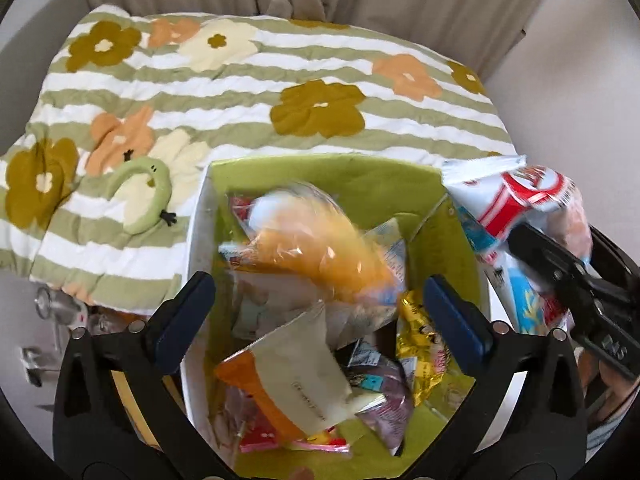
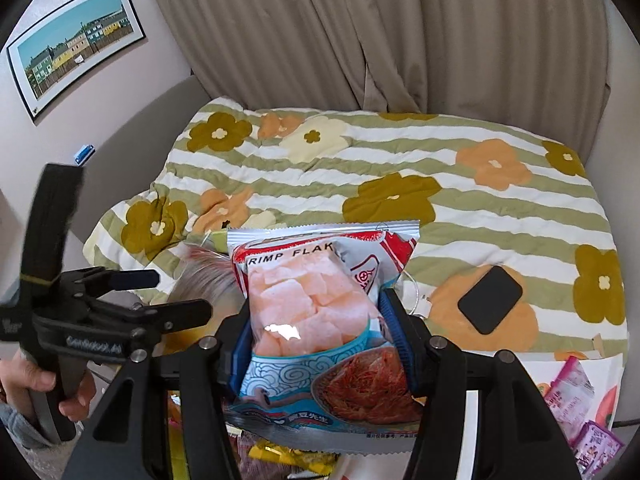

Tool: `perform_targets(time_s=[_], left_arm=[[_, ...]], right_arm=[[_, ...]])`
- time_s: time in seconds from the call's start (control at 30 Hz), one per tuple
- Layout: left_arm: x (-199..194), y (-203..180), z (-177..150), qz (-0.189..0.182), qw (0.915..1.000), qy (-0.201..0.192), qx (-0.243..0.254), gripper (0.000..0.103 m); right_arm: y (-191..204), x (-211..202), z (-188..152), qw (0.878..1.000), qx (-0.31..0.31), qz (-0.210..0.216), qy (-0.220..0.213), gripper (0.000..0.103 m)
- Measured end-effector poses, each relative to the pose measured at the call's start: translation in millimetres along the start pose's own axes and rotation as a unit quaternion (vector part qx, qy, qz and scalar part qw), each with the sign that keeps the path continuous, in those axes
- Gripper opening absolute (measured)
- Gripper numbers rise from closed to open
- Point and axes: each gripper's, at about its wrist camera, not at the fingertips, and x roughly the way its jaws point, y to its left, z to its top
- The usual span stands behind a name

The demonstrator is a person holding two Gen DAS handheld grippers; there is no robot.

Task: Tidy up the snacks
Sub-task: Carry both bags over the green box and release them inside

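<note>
My right gripper (image 2: 320,320), tilted downward, clamped the clear-windowed "RIMP FLAK" shrimp-flake bag (image 2: 316,300); my left gripper (image 1: 320,316) gaped wide, empty, above the green-lined snack box (image 1: 360,176).

Left gripper (image 1: 320,300): lower centre of the left wrist view, jaws spread wide, nothing between the pads. In the right wrist view it sits at the left edge, gripped by a hand (image 2: 44,384). Right gripper (image 2: 320,332): lower centre, pads clamped on a shrimp flakes bag (image 2: 312,304).
</note>
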Motion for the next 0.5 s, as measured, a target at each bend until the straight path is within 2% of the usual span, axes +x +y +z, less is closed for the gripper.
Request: perform_targets(time_s=[0.23,0.37,0.5], left_arm=[[-21,15,-26,0.012,0.9985,-0.048,-0.024,0.102],[-24,21,-39,0.006,0.9974,-0.058,-0.042,0.102],[-25,24,-45,0.016,0.9975,-0.058,-0.038,0.102]], right_arm=[[9,18,1,1.000,0.000,0.007,0.009,0.053],[14,28,4,1.000,0.004,0.000,0.009,0.053],[10,37,8,0.999,0.036,0.005,0.004,0.054]])
